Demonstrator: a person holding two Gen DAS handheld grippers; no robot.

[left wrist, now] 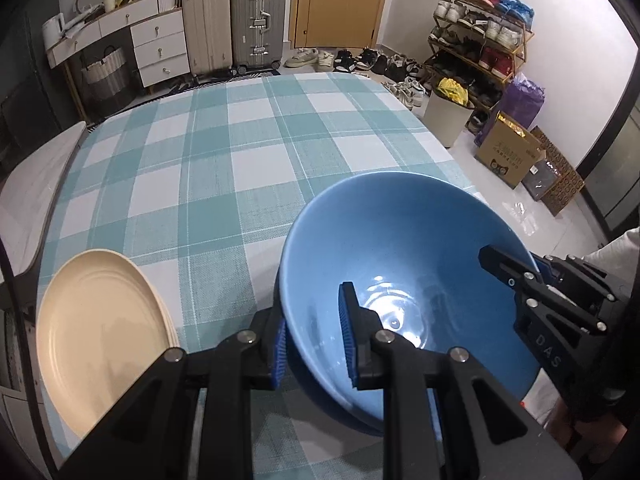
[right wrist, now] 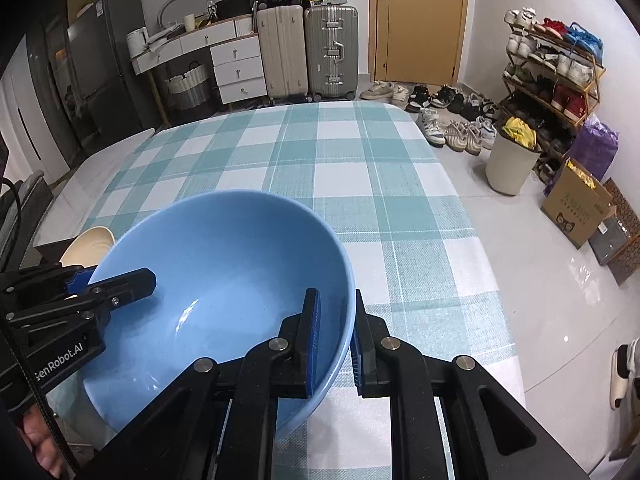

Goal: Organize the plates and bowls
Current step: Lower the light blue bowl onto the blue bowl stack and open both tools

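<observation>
Bowl [left wrist: 404,248], blue and empty, held above the near right part of the checked worktop [left wrist: 224,152] by 2 grippers at once. Left to right: a cream plate [left wrist: 100,332] lies at the worktop's near left corner, apart from the bowl; the left gripper [left wrist: 314,340] pinches the bowl's left rim, 1 blue pad outside the wall and 1 inside; the right gripper [right wrist: 336,344] pinches the opposite rim the same way. Beyond the bowl the cloth is open as far as its far edge; the worktop's right edge lies close beside the bowl, with bare floor past it. Lettering: "DAS" on the right gripper's body in the left wrist view, "SenRobot.AI" on the left gripper [right wrist: 116,284] in the right wrist view. Only the left wrist view shows the plate whole; the right wrist view shows just a sliver of it [right wrist: 90,242] behind the bowl, plus fingertips [right wrist: 40,444] at lower left.
</observation>
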